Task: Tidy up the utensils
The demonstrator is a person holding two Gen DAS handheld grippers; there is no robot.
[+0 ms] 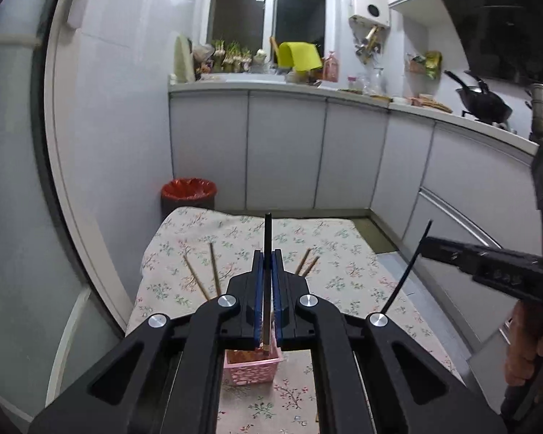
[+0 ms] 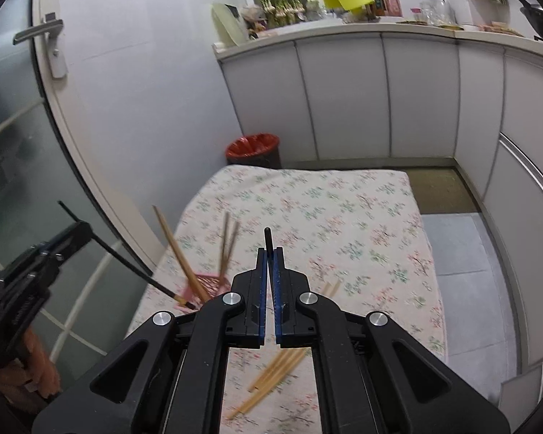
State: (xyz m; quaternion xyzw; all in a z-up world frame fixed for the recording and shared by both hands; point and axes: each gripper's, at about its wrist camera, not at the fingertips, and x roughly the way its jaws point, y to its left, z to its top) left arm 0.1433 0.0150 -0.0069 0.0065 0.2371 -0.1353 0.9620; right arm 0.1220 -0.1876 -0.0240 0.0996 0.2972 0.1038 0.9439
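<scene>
Looking along the left hand-held gripper, the pink basket sits right below it on the flowered cloth, with brown chopsticks rising from behind the black arms. Only the right wrist view shows the loose pale chopsticks lying in a bunch on the cloth near its close edge, and the basket from the side with brown chopsticks leaning out of it.

Both held sticks are thin and black; the left one has a pale end.

Each hand-held gripper is closed on one black chopstick: the left chopstick pokes out past the blue pads above the basket, and the right hand-held gripper pinches its own chopstick above the middle of the cloth.
</scene>
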